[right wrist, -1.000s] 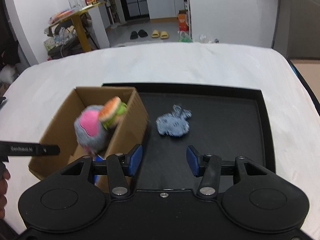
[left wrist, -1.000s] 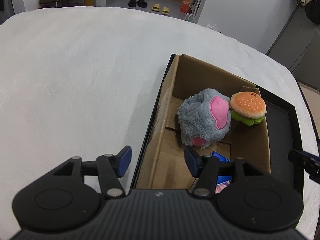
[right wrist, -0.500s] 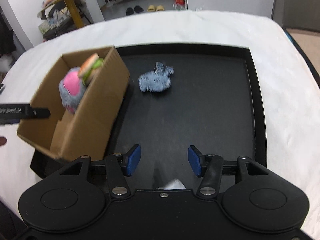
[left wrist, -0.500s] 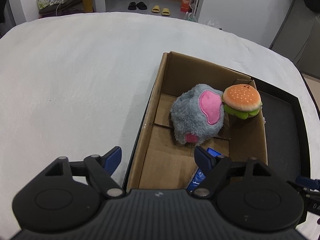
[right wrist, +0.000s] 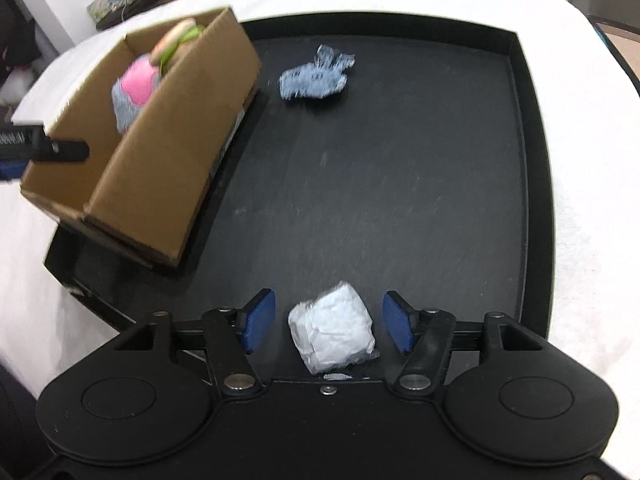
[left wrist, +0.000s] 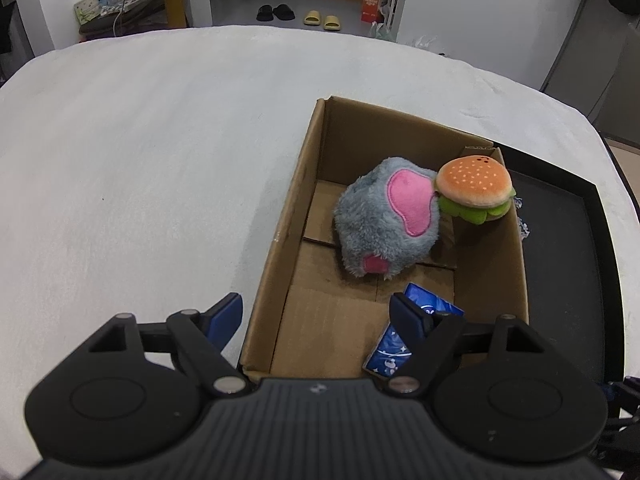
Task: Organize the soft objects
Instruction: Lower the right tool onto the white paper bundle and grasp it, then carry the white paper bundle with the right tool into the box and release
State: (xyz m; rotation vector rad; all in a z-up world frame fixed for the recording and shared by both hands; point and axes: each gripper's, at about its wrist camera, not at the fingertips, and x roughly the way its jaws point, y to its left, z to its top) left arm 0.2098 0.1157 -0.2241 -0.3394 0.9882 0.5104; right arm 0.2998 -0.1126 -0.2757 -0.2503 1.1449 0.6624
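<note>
Right of the cardboard box (right wrist: 160, 152), the right gripper (right wrist: 329, 326) sat spread around a white packet (right wrist: 332, 334); the left gripper (left wrist: 316, 316) gaped wide too.

Cardboard box (right wrist: 160, 128) sits on left edge of tray (right wrist: 536, 200), tray on table (left wrist: 140, 160). In box: plush toy (left wrist: 384, 228), burger toy (left wrist: 474, 190) at its right, packet (left wrist: 400, 344) nearer. On tray: cloth (right wrist: 316, 76) far, wrapped bundle (right wrist: 332, 332) near.

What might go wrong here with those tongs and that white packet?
The right tongs stand open around the white packet, touching neither side; closing off-centre may squeeze it out. The cardboard box sits on the black tray rim, so dropping things in might tip it.
</note>
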